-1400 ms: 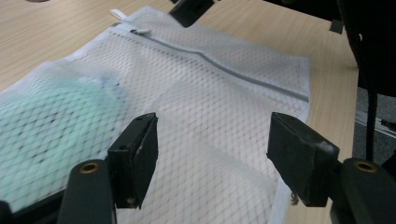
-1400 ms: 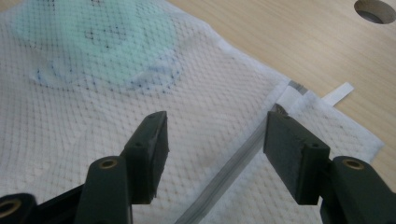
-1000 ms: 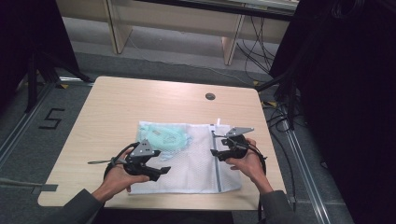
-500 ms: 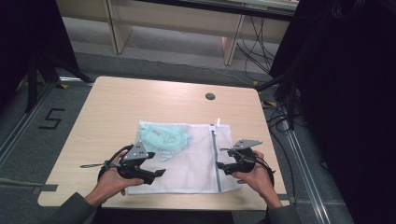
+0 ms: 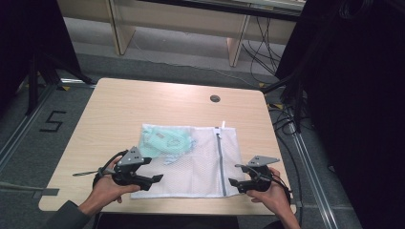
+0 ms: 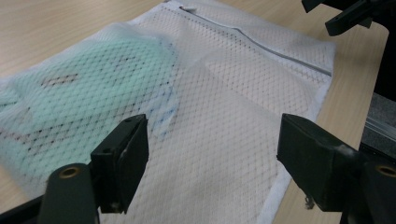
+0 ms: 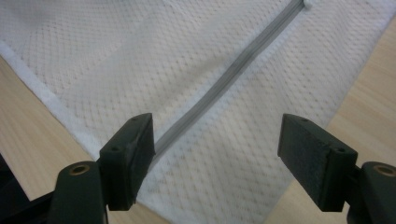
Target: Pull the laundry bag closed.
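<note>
Fingers of left gripper (image 5: 154,180) and right gripper (image 5: 233,182) spread wide, empty — poised at 8 and 4 o'clock of mesh bag (image 5: 200,162), flat on desk (image 5: 143,105), green cloth (image 5: 162,140) inside.

Black grippers (image 5: 154,180), grey plates, dark sleeve (image 5: 64,217)

My left gripper (image 6: 212,154) jaws wide apart over white mesh bag (image 6: 243,140); teal cloth (image 6: 93,88) inside it at left, zipper (image 6: 261,44) far side. Other gripper (image 6: 350,14) top right.
</note>
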Demonstrator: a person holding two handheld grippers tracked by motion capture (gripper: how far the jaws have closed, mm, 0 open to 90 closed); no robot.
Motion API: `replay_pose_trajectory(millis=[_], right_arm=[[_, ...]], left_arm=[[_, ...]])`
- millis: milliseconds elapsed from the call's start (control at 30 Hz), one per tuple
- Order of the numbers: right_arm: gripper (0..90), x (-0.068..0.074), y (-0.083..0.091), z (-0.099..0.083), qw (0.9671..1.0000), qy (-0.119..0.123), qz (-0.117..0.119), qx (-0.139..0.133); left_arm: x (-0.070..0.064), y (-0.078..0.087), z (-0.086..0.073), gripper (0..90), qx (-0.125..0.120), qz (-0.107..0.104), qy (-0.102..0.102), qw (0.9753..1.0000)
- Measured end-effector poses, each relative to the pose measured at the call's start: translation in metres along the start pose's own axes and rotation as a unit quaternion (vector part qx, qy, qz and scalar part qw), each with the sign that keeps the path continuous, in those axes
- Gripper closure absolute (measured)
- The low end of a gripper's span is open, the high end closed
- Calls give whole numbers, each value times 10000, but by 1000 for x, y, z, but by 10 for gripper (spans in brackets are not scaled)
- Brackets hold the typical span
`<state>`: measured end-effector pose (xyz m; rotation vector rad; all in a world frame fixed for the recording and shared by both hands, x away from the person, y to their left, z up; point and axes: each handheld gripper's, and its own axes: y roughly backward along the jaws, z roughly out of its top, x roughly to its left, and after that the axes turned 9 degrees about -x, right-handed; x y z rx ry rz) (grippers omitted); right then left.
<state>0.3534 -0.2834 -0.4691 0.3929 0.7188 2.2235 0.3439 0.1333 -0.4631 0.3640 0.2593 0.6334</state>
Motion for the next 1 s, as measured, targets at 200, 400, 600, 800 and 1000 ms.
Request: replay_pose_trajectory(millis=[200,400,600,800,1000], right_arm=[[266,2,8,-8,9999,-77,-68,72],[263,3,13,-15,9999,-13,-89,97],[255,5,19,-19,9994,-31,-27,350],[249,5,19,-22,9992,-24,-55,386],[243,8,19,-23,9988,-276,-89,394]], left_arm=[[2,7,-2,239,-44,11,-25,10000],[2,12,-6,238,-65,51,57,9999],[2,15,-8,238,-37,87,162,9998],[4,15,-8,238,-11,92,79,9999],[4,15,-9,238,32,125,168,9998]])
